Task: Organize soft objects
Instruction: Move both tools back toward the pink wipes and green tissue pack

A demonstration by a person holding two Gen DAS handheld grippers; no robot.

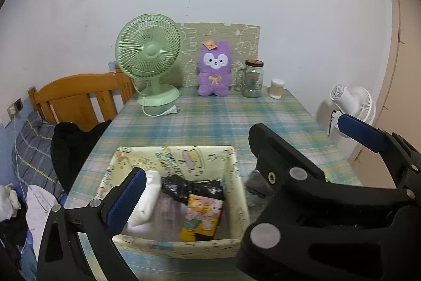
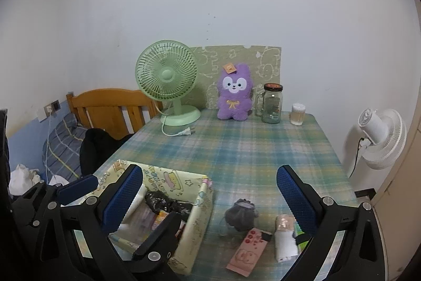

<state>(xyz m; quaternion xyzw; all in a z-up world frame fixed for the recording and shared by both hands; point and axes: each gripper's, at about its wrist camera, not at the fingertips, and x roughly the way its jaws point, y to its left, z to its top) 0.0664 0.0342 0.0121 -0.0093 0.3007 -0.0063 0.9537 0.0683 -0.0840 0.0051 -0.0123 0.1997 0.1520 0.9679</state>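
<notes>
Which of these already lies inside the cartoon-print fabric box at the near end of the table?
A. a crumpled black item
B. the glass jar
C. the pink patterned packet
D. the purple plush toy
A: a crumpled black item lies inside the fabric box, while the purple plush toy and glass jar stand at the far end of the table, and the pink packet lies on the cloth outside the box.

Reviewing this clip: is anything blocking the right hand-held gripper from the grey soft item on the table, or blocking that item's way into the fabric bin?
Nothing visible blocks either. The right hand-held gripper is open, with the grey soft item on bare tablecloth ahead between its fingers. The fabric bin stands just left of it, open-topped; only the bin's wall lies between.
</notes>
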